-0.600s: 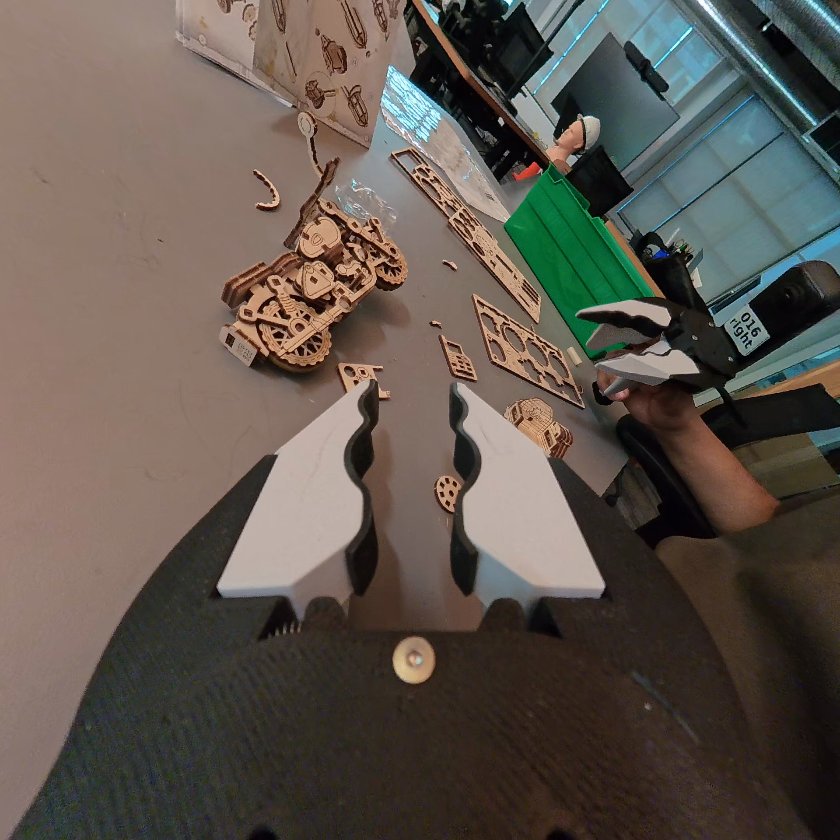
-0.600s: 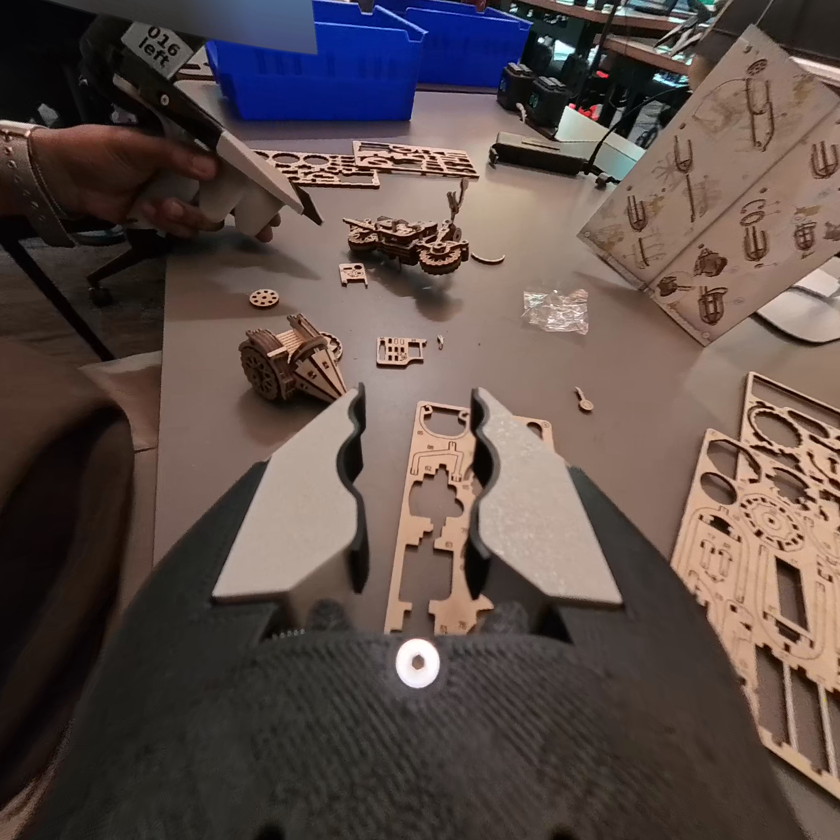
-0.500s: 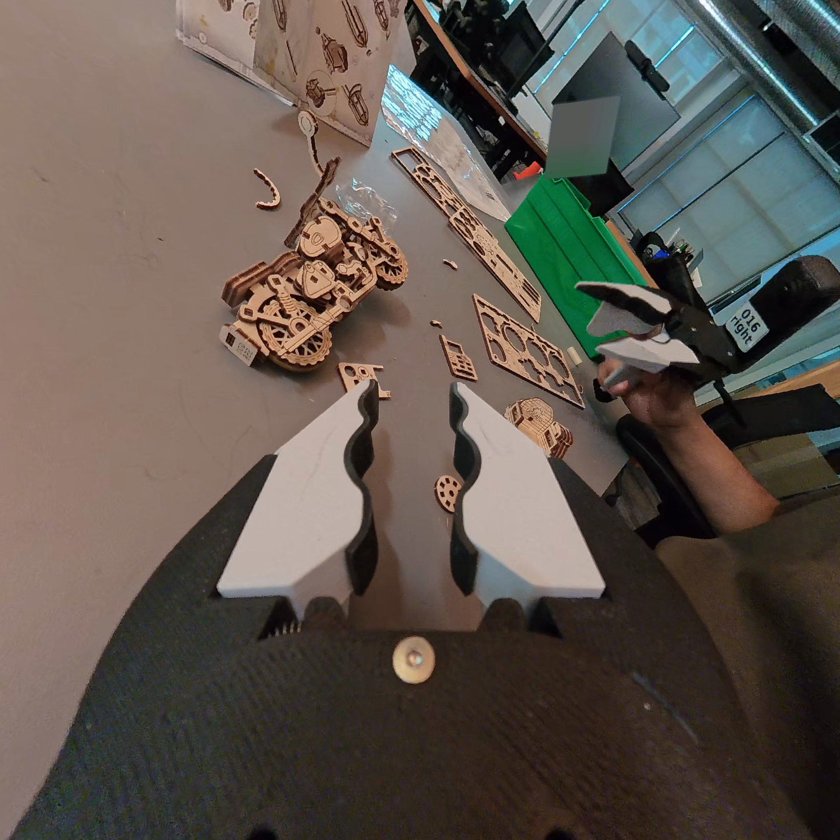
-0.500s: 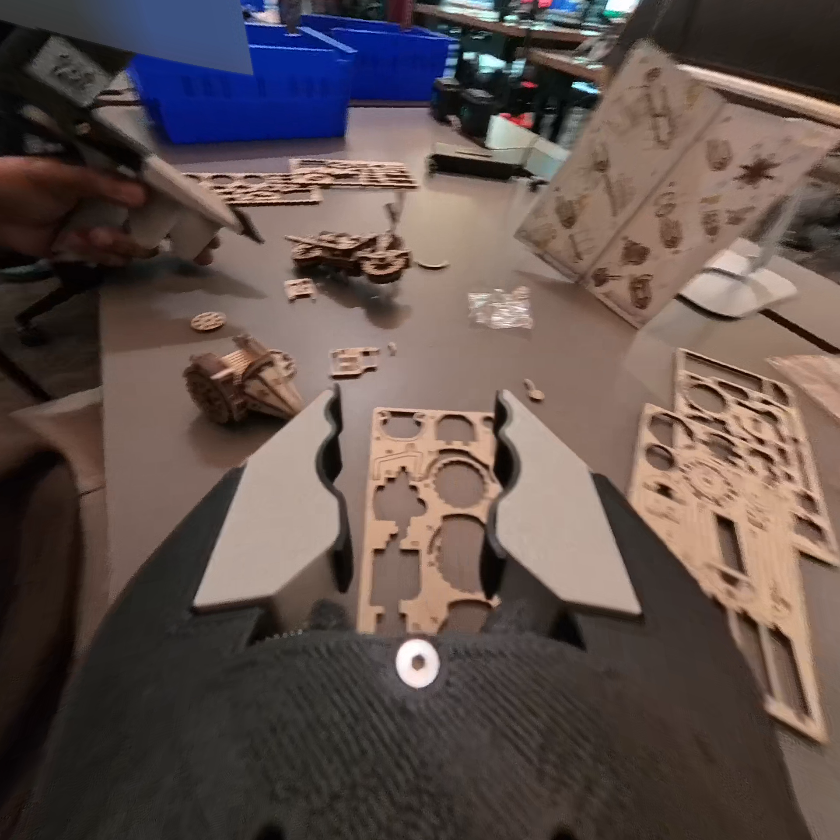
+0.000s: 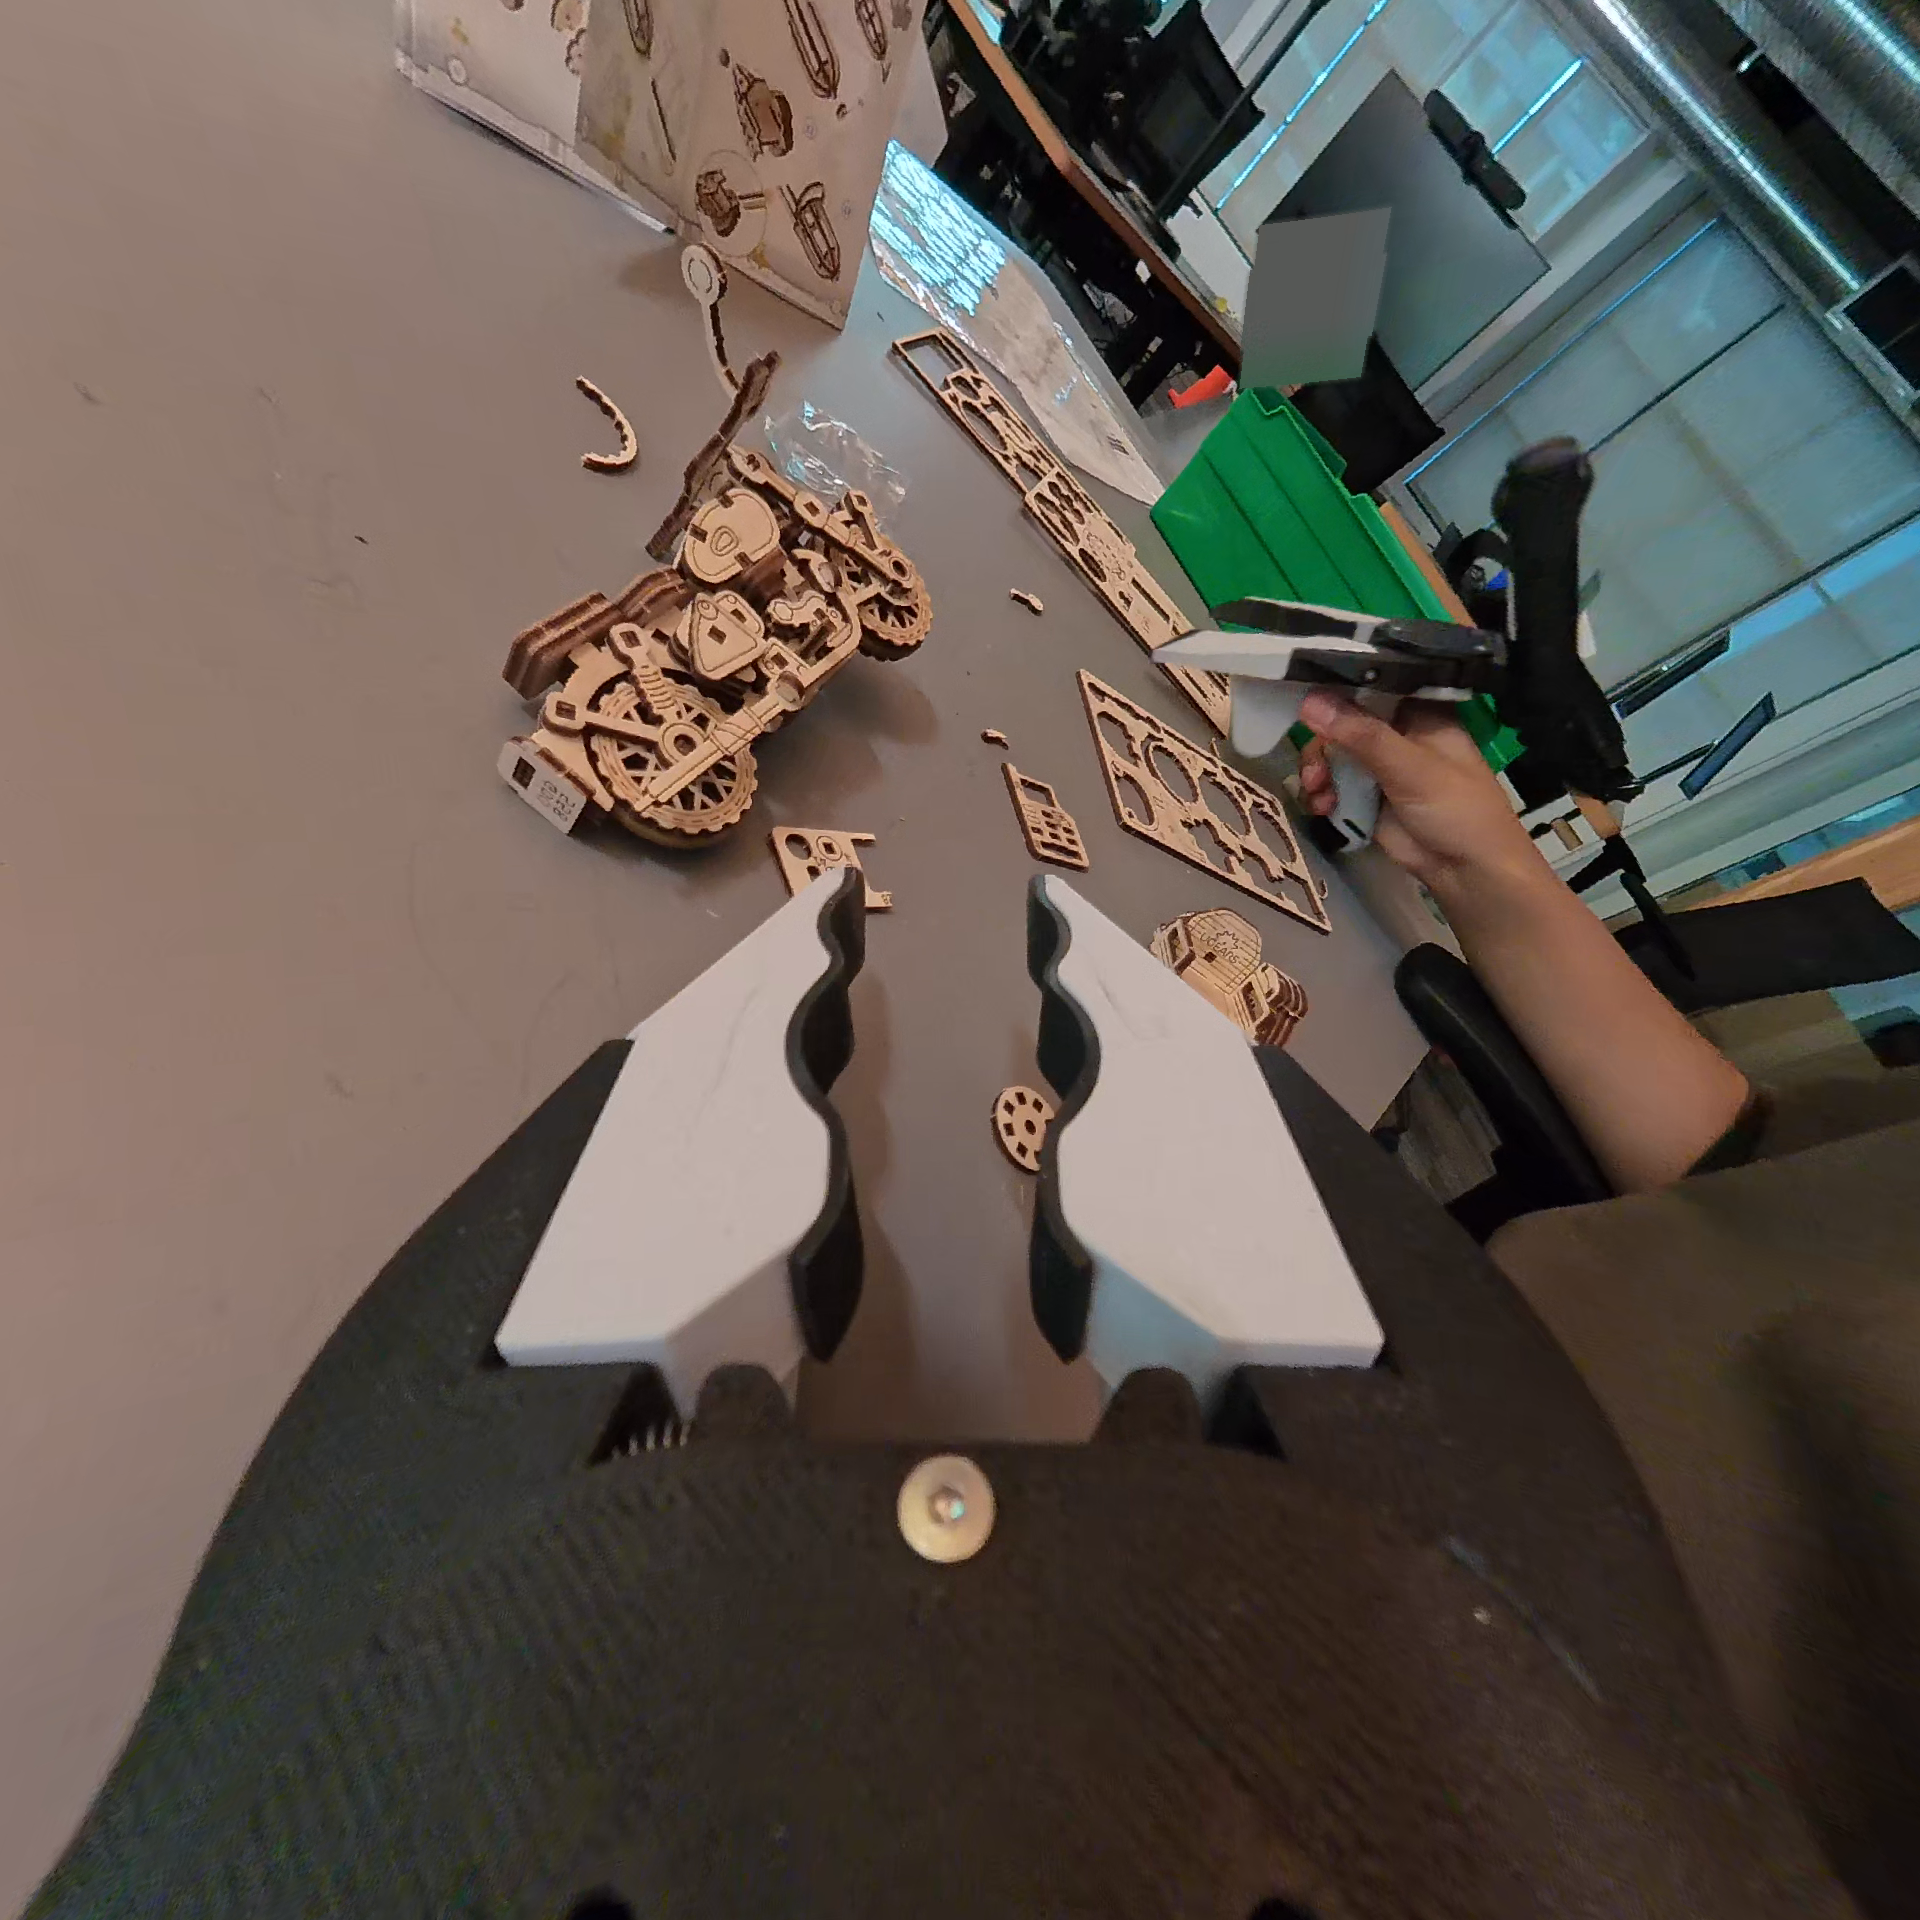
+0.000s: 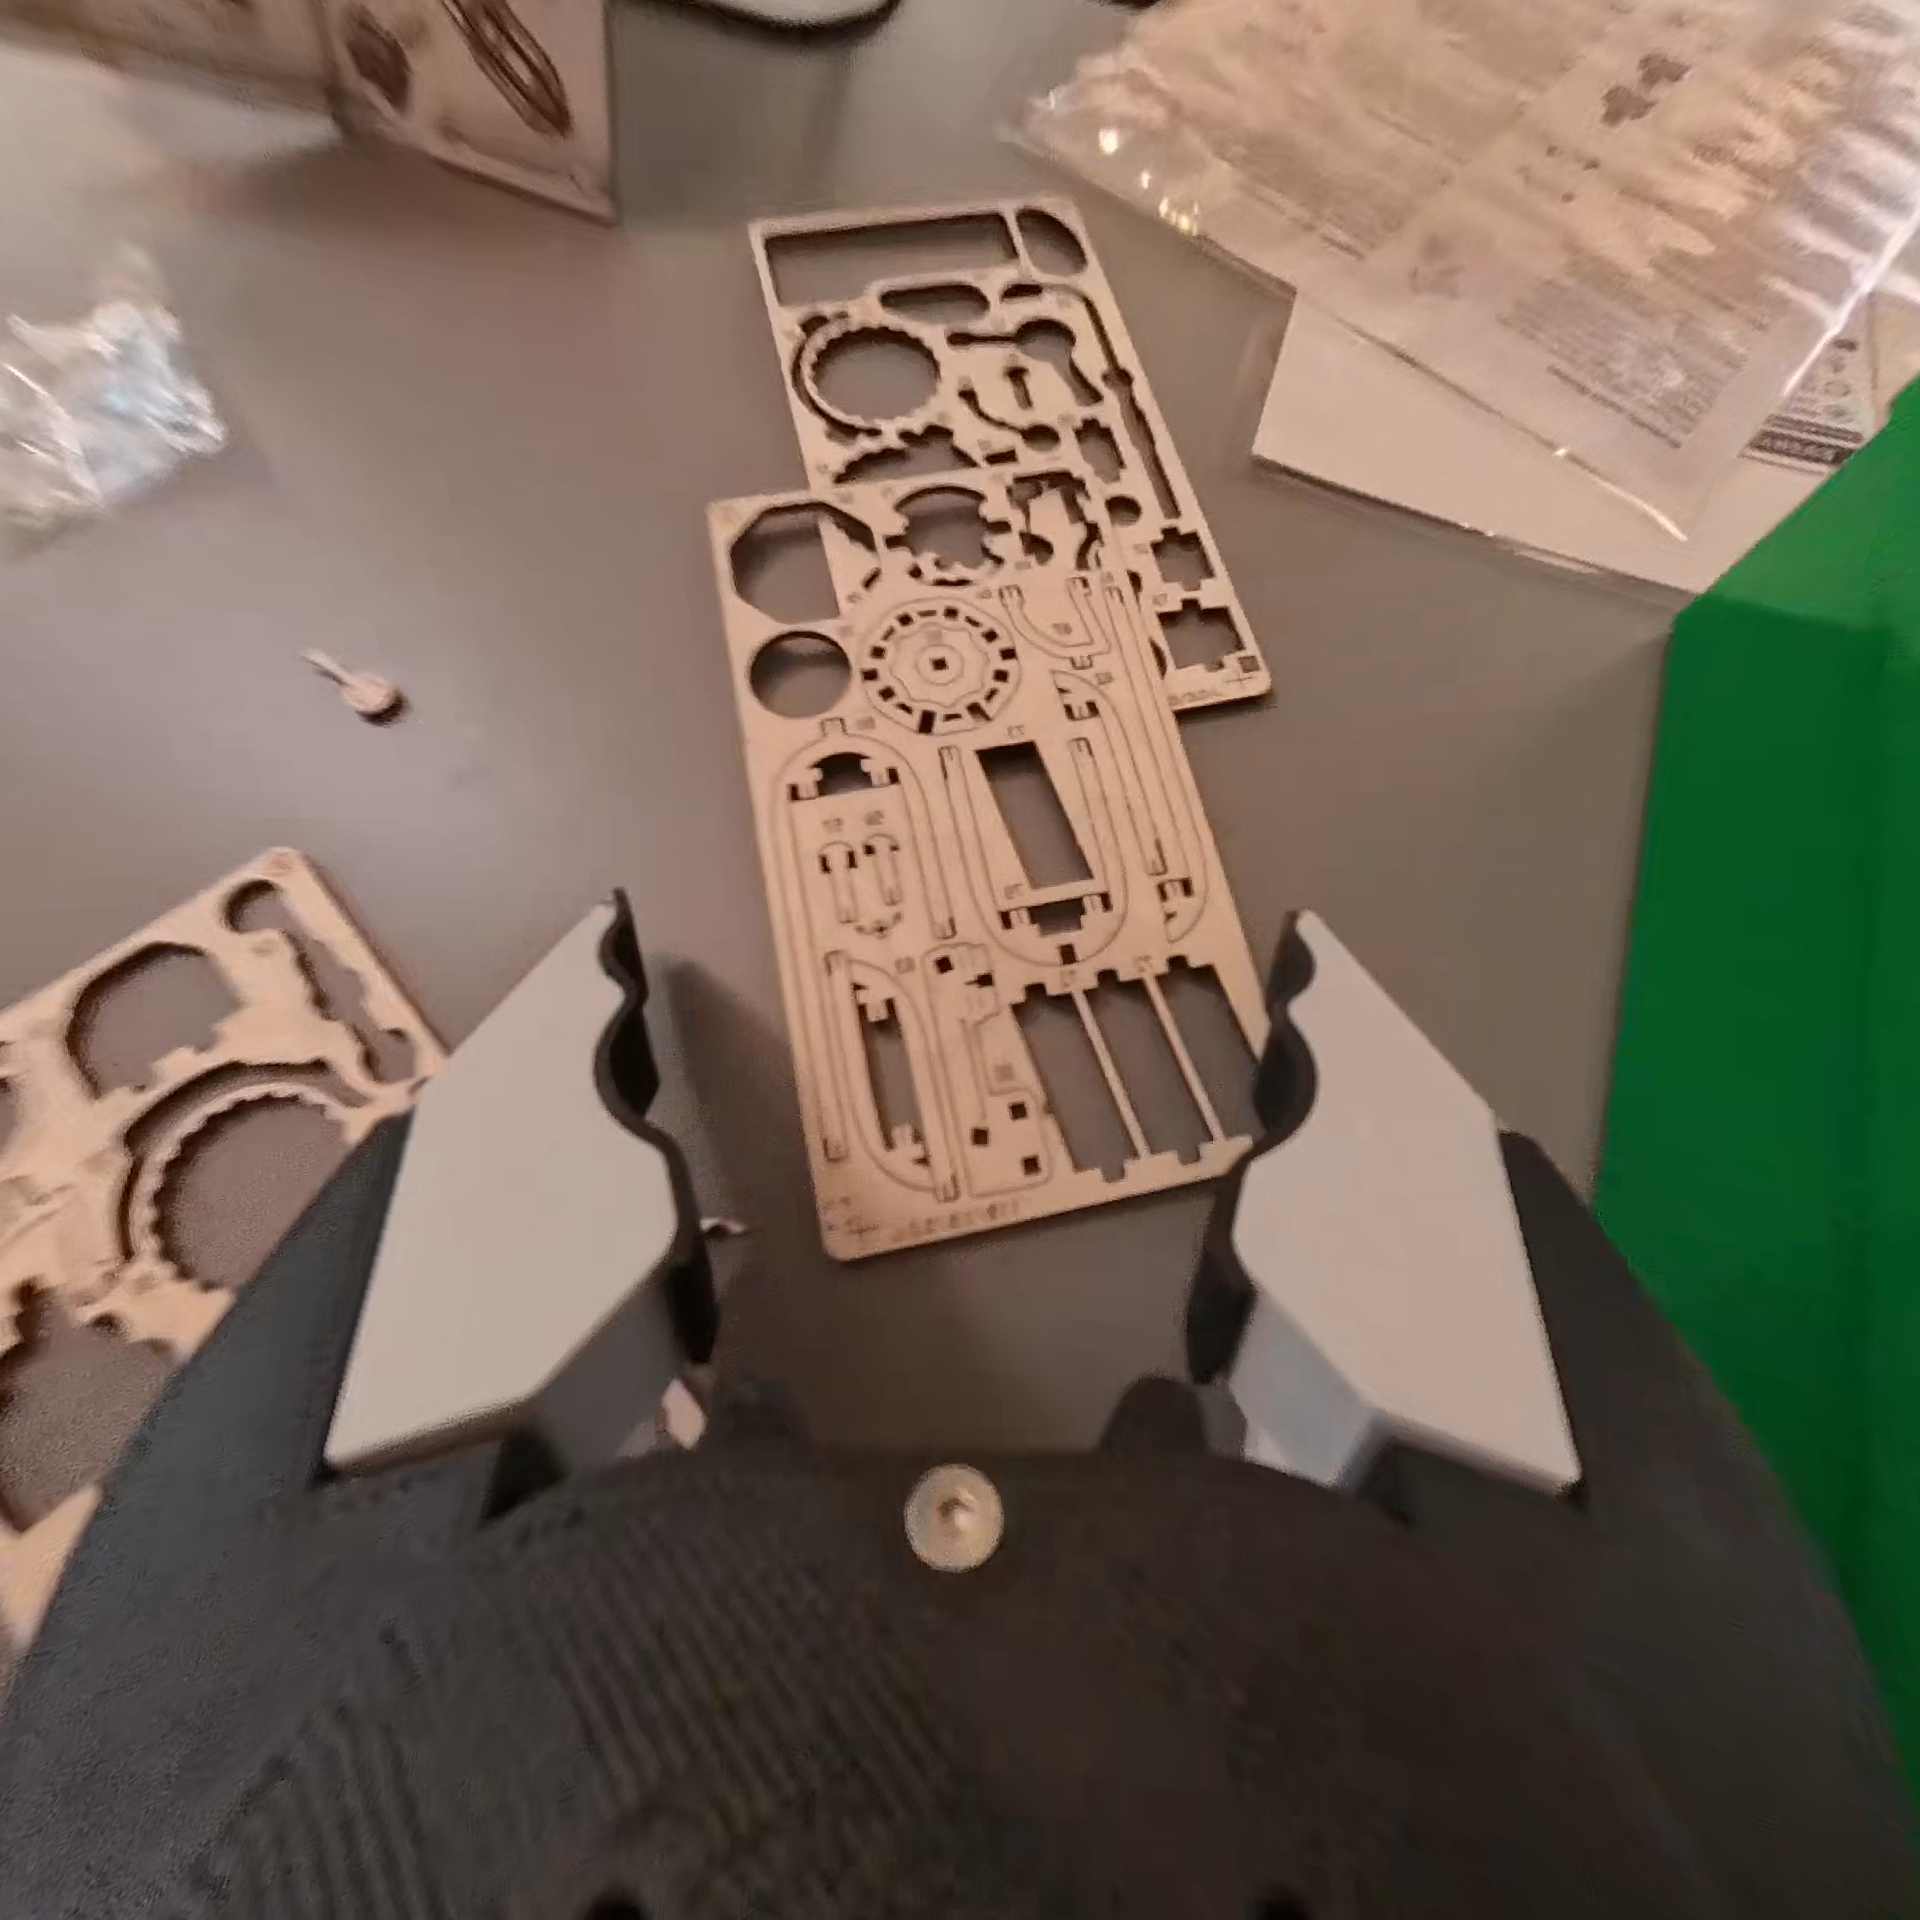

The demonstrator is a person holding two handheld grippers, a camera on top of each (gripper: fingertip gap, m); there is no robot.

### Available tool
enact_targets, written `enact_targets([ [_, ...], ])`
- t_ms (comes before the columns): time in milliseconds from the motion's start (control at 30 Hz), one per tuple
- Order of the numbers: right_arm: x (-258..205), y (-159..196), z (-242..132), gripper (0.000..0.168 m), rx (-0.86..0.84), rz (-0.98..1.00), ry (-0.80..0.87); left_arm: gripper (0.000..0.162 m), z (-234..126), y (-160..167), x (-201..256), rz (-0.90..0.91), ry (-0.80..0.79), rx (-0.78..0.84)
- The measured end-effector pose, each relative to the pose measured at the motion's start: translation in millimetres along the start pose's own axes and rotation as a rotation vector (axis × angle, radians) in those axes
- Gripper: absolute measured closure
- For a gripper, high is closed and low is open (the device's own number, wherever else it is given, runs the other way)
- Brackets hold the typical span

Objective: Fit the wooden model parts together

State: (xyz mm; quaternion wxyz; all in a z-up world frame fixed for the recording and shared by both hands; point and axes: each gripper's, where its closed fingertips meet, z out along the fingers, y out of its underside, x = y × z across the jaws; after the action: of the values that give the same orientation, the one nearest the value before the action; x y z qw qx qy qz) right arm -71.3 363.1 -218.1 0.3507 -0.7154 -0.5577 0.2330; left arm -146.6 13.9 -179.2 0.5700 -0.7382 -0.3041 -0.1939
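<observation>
A partly built wooden motorcycle model [image 5: 707, 665] lies on the grey table [image 5: 260, 727]. A small built wooden block [image 5: 1231, 971], a small gear disc [image 5: 1023, 1127] and loose flat pieces [image 5: 1044, 821] lie near my left gripper [image 5: 943, 894], which is open and empty above the table. My right gripper [image 6: 951, 925] is wide open and empty, held over a laser-cut wooden sheet [image 6: 997, 883] that overlaps a second sheet [image 6: 987, 343]. The right gripper also shows in the left wrist view [image 5: 1205, 634], held by a hand.
A green bin [image 6: 1787, 935] stands close on the right of the right gripper; it also shows in the left wrist view [image 5: 1299, 520]. Another cut-out sheet [image 6: 156, 1091] lies at the left. A plastic bag [image 6: 94, 405], bagged instruction papers [image 6: 1507, 208] and a printed box [image 5: 707, 125] sit farther back. To reach the small gear disc [image 5: 1023, 1127] in a straight line is about 7 centimeters for my left fingers, about 30 centimeters for my right.
My right gripper has swung right toward the green bin, moved over the overlapping wooden sheets and opened much wider. My left gripper has stayed still and open.
</observation>
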Motion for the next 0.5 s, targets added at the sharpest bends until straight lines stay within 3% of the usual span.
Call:
enact_targets([
  [200, 0.7, 7.7, 7.5, 0.056, -0.08, 0.011, -0.062, 0.133, -0.4, 0.3, 1.9, 0.015, 0.002, 0.004],
  [267, 1.6, 7.2, 4.0, 0.076, -0.074, 0.012, -0.083, 0.133, 0.1, 1.0, 2.0, 0.016, 0.001, 0.0],
  [500, -5.3, 4.5, -2.9, 0.076, -0.057, -0.006, -0.132, 0.133, -0.5, 0.4, 3.9, 0.036, -0.001, 0.007],
])
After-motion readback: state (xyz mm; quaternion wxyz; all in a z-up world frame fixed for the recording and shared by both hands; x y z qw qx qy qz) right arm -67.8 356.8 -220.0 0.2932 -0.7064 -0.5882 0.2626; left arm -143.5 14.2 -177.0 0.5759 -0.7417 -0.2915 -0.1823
